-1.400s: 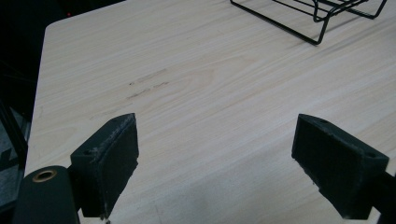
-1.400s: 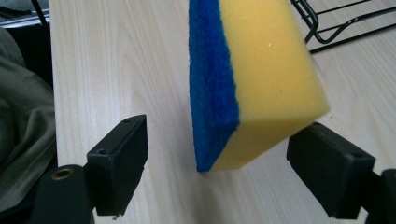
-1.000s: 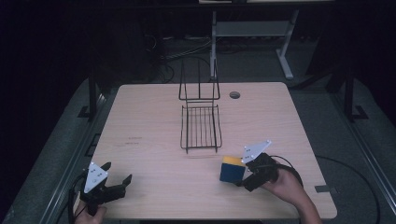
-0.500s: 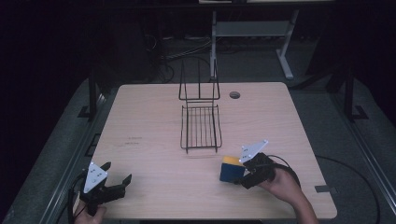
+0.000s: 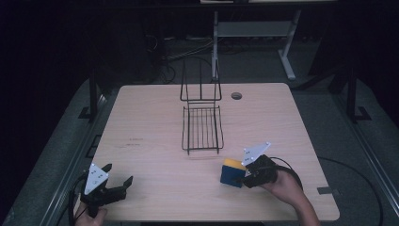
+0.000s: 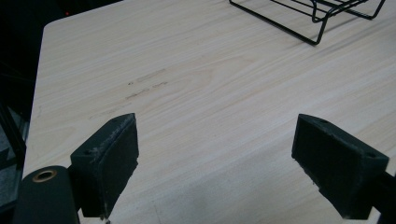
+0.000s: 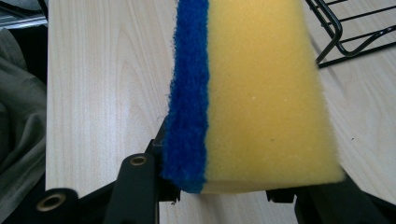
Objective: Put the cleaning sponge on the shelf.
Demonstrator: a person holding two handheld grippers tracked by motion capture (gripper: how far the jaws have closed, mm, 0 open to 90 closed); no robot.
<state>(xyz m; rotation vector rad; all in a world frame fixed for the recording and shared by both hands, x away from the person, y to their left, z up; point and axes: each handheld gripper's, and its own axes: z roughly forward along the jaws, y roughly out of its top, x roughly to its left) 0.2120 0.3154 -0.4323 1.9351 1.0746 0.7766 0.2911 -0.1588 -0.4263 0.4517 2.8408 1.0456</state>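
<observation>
Sponge [image 7: 261,93] betw right tool [image 5: 244,175] jaws

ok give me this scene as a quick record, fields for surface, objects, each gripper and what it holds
surface: light wooden table, with a round hole near its far edge
objects: black wire rack at the table's middle; yellow and blue sponge near the front right
left gripper: open, nothing between its jaws, at the front left corner
right gripper: shut on the sponge, blue scouring side against one jaw
sponge to rack: apart, the sponge nearer the person
</observation>
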